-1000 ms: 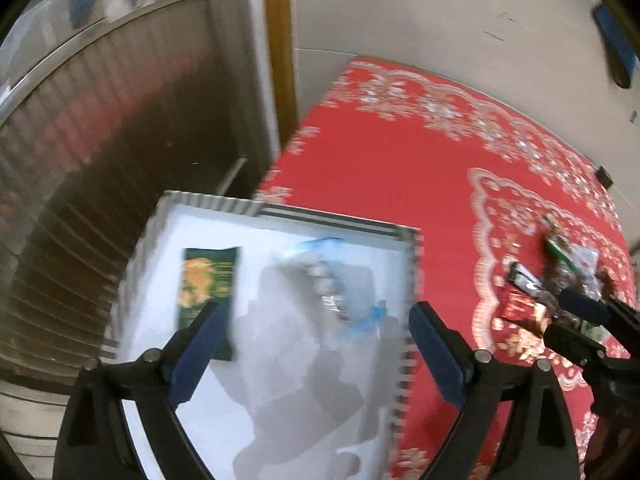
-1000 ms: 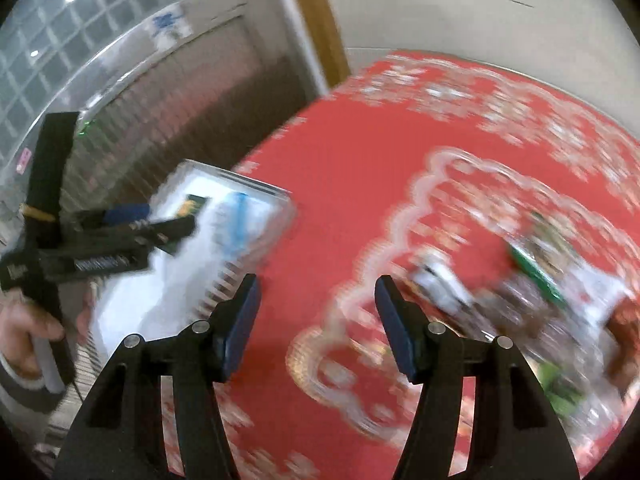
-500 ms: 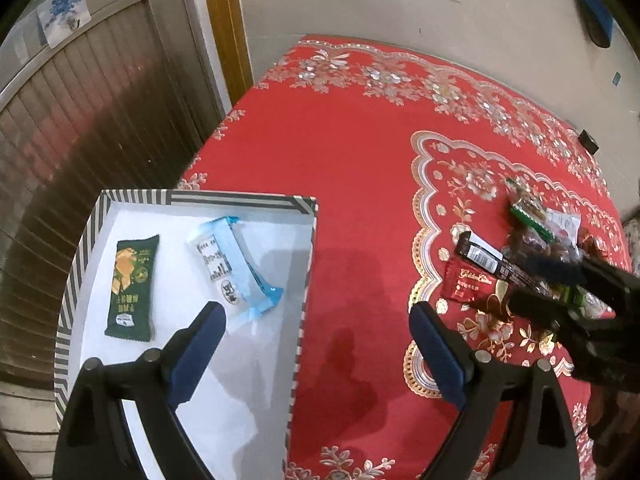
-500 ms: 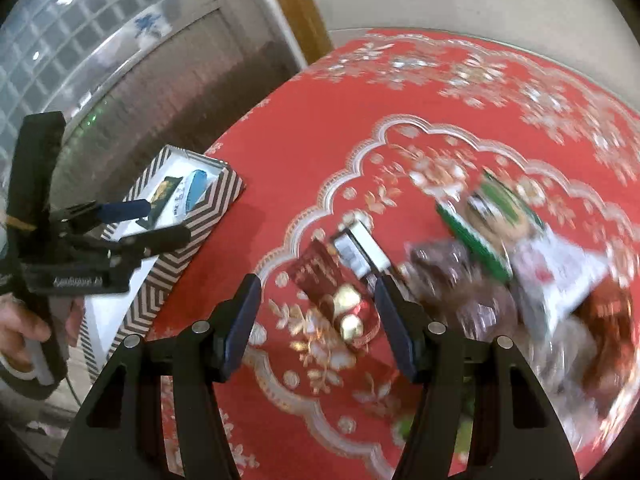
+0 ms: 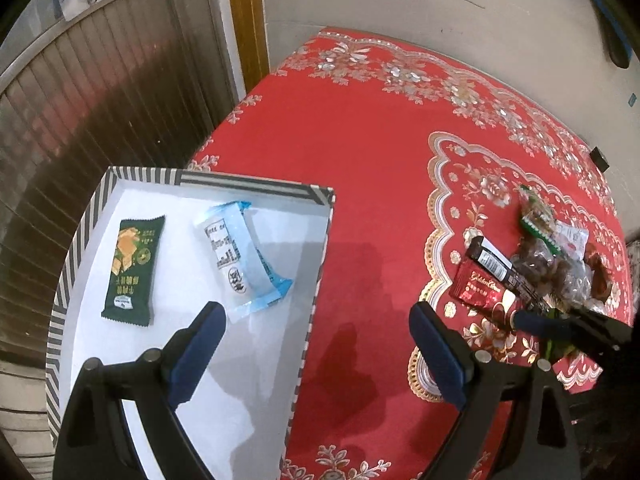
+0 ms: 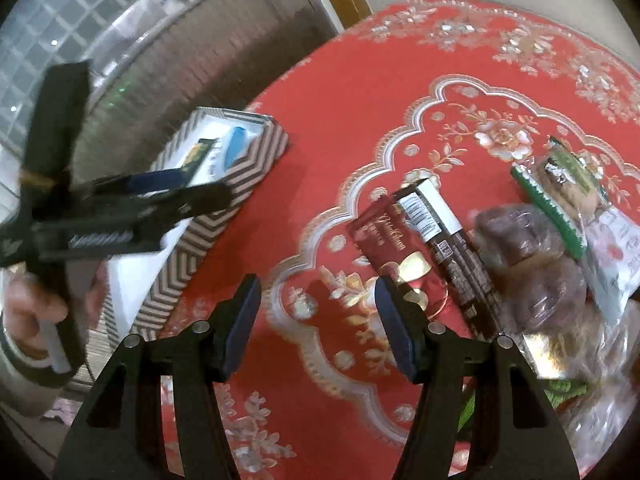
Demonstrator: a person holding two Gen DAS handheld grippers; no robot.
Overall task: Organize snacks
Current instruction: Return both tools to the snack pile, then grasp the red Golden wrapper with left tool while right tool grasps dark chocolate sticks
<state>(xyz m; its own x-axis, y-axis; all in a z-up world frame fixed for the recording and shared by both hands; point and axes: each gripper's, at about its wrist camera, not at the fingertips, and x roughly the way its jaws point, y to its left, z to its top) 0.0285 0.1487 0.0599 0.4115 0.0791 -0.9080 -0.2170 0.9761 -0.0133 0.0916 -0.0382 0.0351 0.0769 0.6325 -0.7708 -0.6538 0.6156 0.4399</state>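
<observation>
The snacks lie in two groups. A green packet (image 5: 134,266) and a blue-and-white packet (image 5: 244,256) lie flat, side by side and apart, inside a white box (image 5: 256,184) with a striped rim, at the left of the red patterned surface (image 5: 360,140). Well to the right, the remaining snacks sit in a loose pile (image 6: 552,248): a red packet (image 6: 394,248) with gold lettering at its near left, a long dark bar (image 6: 448,236) lying across it, and clear bags of brown pieces and a green-edged packet (image 6: 560,184) farther right.

The left gripper (image 5: 316,346) hovers over the box's right wall, one finger above the white floor of the box, the other above the red cloth; its jaws are spread wide and hold nothing. In the right wrist view it reaches in from the left, level, gripped by a hand (image 6: 36,312) at its handle.

The right gripper (image 6: 318,320) points down at the cloth just near and left of the pile, its right finger close to the red packet's near edge. Its jaws are released and empty.

Beyond the surface stand a slatted shutter (image 5: 100,100) and a pale wall (image 5: 440,0).
</observation>
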